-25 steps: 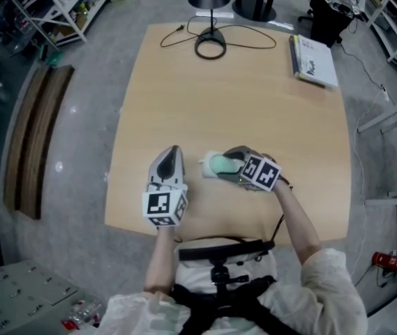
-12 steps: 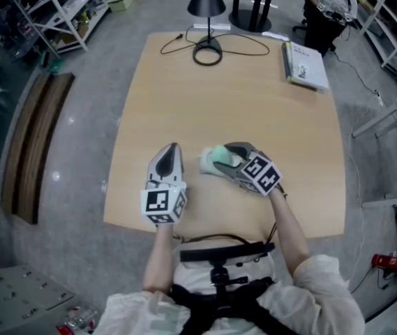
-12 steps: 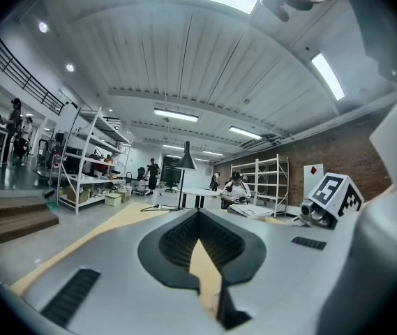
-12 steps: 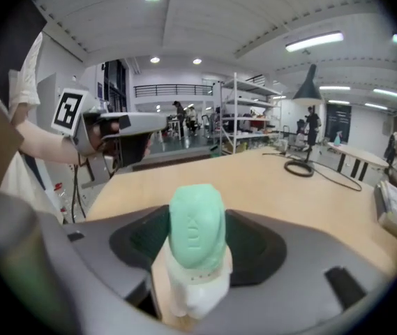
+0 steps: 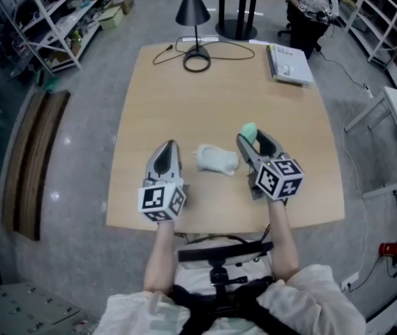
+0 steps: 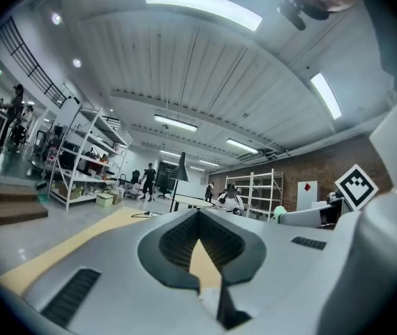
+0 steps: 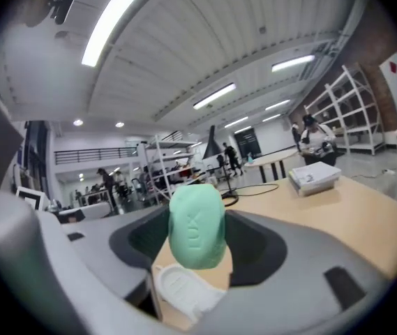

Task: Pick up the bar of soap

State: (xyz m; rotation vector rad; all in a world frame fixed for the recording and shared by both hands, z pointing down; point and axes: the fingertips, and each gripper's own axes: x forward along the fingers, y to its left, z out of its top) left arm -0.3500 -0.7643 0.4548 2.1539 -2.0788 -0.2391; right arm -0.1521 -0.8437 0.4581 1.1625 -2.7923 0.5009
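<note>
While I hold both grippers low over the wooden table (image 5: 219,89), my left gripper (image 5: 169,147) points forward with its jaws pressed together and nothing between them. My right gripper (image 5: 251,135) sits to its right, well apart, jaws pinching. A white soap dish (image 5: 217,159) lies on the table between the two grippers, to the left of my right jaws and below them. The green bar of soap (image 7: 197,229) stands on end, clamped between my right jaw tips, apart from the dish.
</note>
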